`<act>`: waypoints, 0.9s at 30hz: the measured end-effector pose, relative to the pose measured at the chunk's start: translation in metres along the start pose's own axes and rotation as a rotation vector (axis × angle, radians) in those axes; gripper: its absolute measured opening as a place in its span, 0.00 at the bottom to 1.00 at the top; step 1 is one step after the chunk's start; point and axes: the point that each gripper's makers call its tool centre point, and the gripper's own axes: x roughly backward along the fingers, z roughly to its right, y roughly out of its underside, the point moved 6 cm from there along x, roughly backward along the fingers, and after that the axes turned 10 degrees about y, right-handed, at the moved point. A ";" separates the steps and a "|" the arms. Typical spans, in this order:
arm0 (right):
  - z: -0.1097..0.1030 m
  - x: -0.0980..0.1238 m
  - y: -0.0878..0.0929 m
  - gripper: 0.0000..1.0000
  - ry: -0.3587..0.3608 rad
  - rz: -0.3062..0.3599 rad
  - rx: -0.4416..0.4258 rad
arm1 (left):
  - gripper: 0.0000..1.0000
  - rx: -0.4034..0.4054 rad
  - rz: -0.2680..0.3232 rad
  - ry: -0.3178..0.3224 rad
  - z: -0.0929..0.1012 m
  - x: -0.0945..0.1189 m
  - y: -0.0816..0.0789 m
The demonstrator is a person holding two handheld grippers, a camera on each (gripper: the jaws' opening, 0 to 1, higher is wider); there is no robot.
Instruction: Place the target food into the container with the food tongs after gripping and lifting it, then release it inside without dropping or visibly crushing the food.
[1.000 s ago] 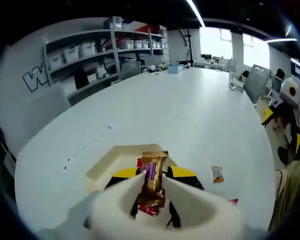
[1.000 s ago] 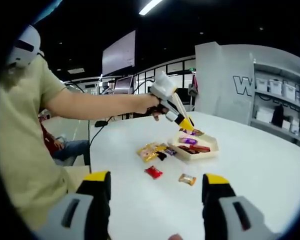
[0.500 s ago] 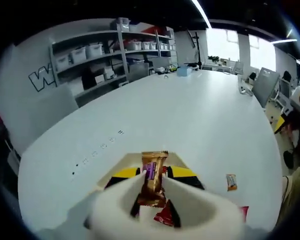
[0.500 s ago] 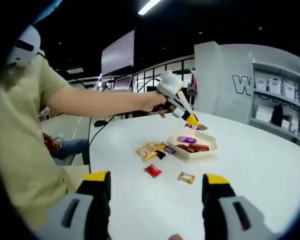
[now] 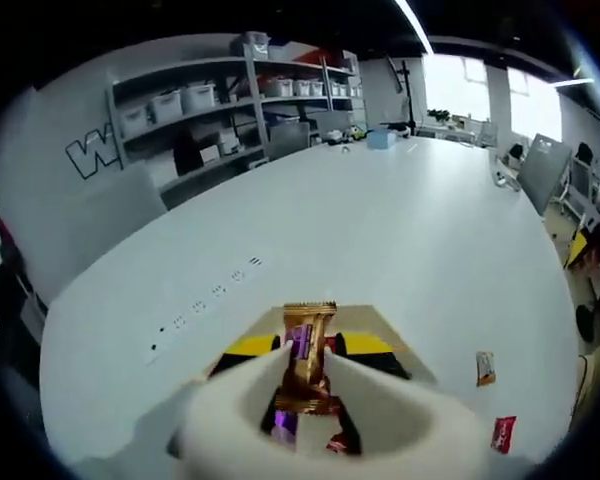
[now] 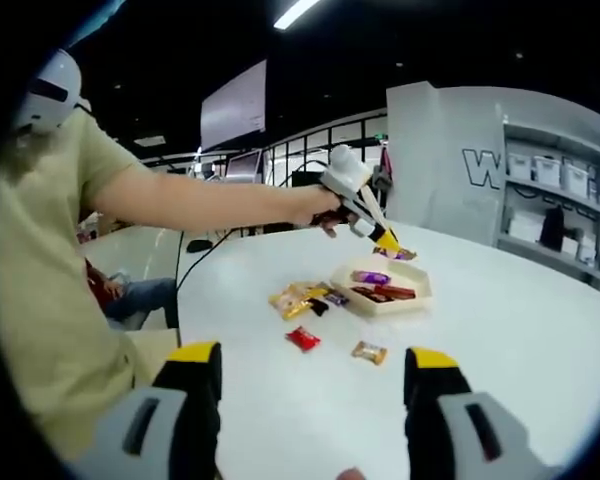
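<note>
My left gripper (image 5: 307, 345) is shut on a gold-wrapped candy (image 5: 306, 322) with a purple label, held upright between its yellow-tipped jaws. Just below it lies the cream tray (image 5: 263, 325), with purple and red wrappers showing under the jaws. In the right gripper view a person's hand holds that left gripper (image 6: 388, 241) above the far side of the tray (image 6: 417, 291), the candy (image 6: 401, 254) hanging at its tip. Several wrapped candies lie in the tray. My right gripper (image 6: 313, 395) stands open over the near table, holding nothing.
Loose candies lie on the white table (image 6: 520, 350): a yellow pile (image 6: 293, 298), a red one (image 6: 302, 338) and an orange one (image 6: 368, 351). The orange candy (image 5: 485, 367) and the red candy (image 5: 502, 434) lie right of the tray. Shelves (image 5: 210, 110) line the far wall.
The left gripper has risen a little and drifted across above the tray, candy still gripped. The right gripper has stayed put.
</note>
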 end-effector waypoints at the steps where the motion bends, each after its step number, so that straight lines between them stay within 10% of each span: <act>1: 0.000 0.000 0.000 0.73 0.001 0.002 -0.001 | 0.21 0.005 0.001 -0.001 -0.001 -0.001 0.000; 27: 0.006 0.012 -0.001 0.73 0.035 -0.013 0.007 | 0.21 0.032 -0.015 -0.027 -0.020 -0.022 0.003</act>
